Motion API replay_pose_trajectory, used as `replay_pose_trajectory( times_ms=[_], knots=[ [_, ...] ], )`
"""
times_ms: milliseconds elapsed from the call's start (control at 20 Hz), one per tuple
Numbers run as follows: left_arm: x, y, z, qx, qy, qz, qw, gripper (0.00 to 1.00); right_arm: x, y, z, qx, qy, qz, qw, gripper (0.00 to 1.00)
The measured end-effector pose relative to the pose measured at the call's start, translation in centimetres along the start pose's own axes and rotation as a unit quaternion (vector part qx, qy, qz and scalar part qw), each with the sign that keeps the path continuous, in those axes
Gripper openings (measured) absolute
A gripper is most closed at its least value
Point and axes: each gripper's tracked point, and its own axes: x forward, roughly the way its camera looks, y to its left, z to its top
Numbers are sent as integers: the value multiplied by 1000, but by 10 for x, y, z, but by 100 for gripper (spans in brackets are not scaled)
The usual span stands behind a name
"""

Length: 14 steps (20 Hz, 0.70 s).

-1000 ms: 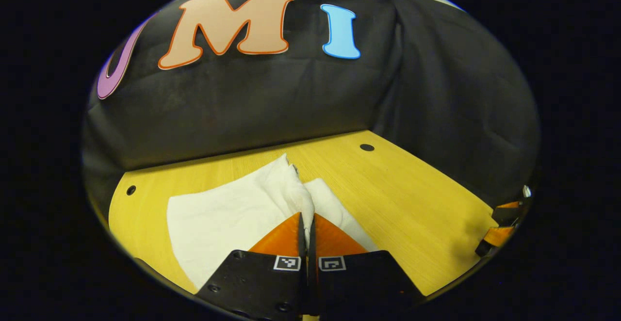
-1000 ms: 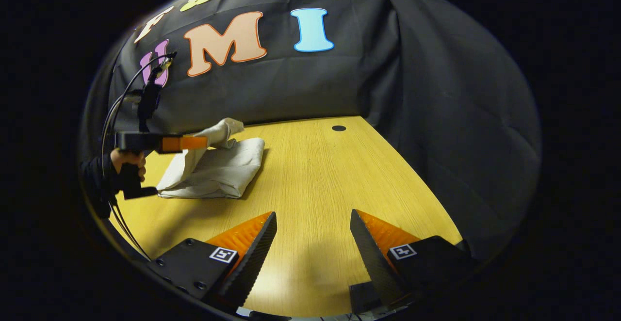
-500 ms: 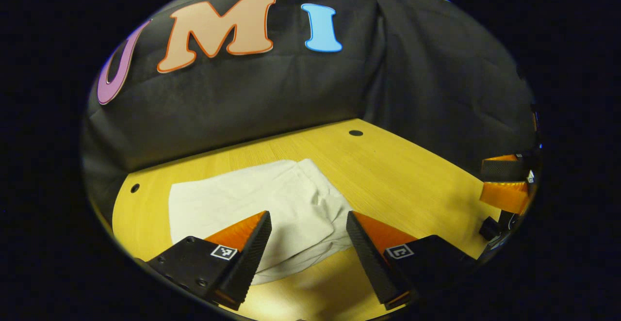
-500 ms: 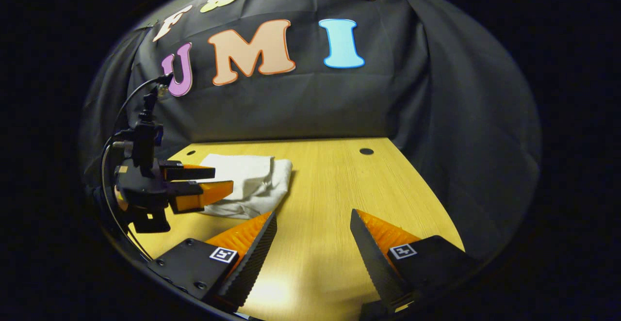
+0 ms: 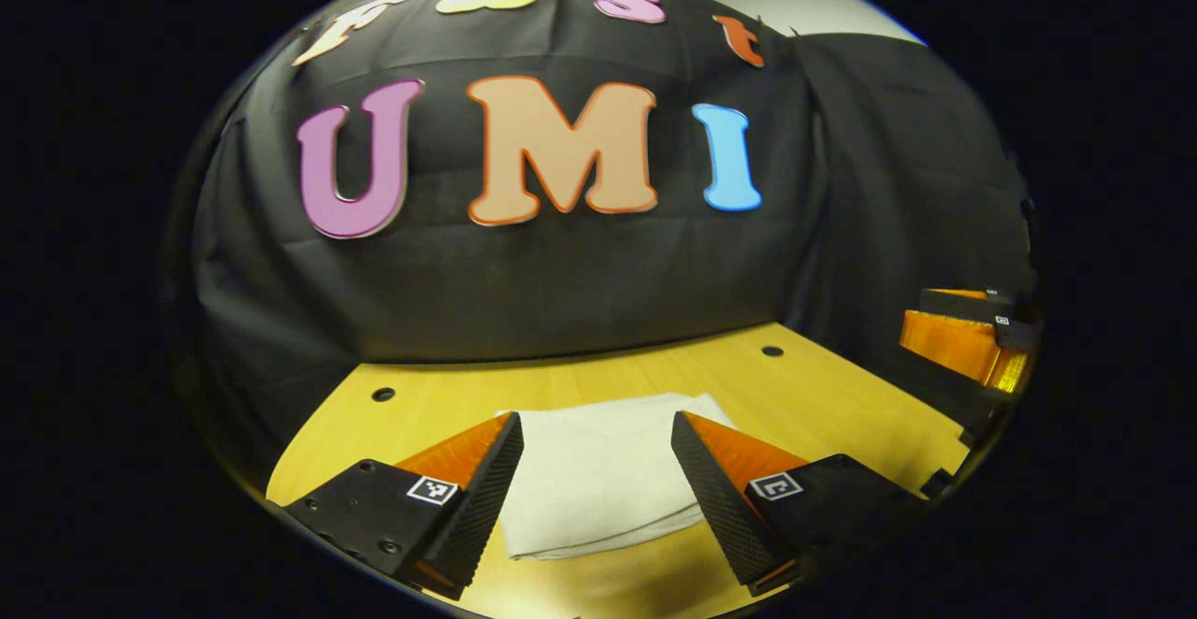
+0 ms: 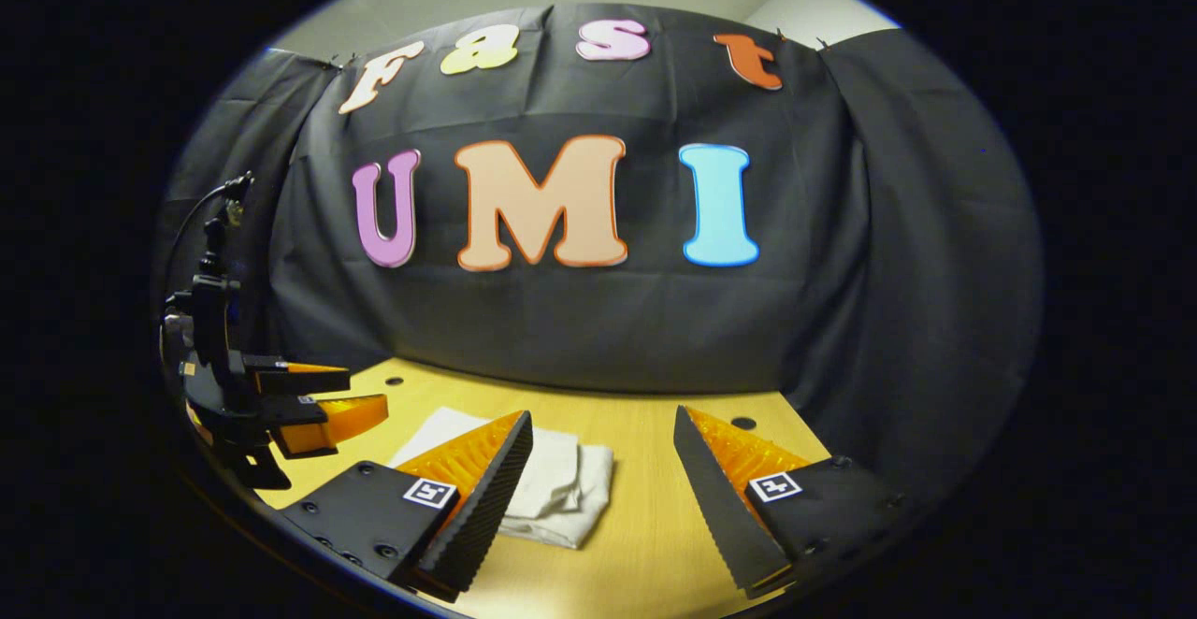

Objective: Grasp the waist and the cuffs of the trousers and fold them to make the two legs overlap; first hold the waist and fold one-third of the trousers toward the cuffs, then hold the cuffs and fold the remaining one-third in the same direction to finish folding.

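Trousers, white and folded into a compact layered rectangle, lie flat on the yellow wooden table in front of the black cloth wall. In the left gripper view, the left gripper hovers above the near part of the bundle with its jaws spread wide and nothing between them; the folded cloth appears in the gap between the two fingers, apart from both. At the right edge of that view the right gripper is seen from the side. In the right gripper view, the right gripper is likewise held with jaws wide apart and empty, the trousers lying beyond its left finger, while the left gripper hangs at the left above the table edge, its fingers parted and clear of the cloth
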Motion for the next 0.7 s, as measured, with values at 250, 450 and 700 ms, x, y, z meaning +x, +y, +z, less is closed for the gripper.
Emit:
replay_pose_trajectory(
  times_ms=[250,450,700],
  knots=[
    [-28,84,52,18,-57,78,995,96,11,37,56,-3,-76,-2,997,97],
    [-47,123,77,32,-92,110,989,96,10,68,73,-24,-106,4,994,96],
    [-62,142,81,23,-103,123,987,96,10,102,69,-29,-103,23,994,97]
  ],
)
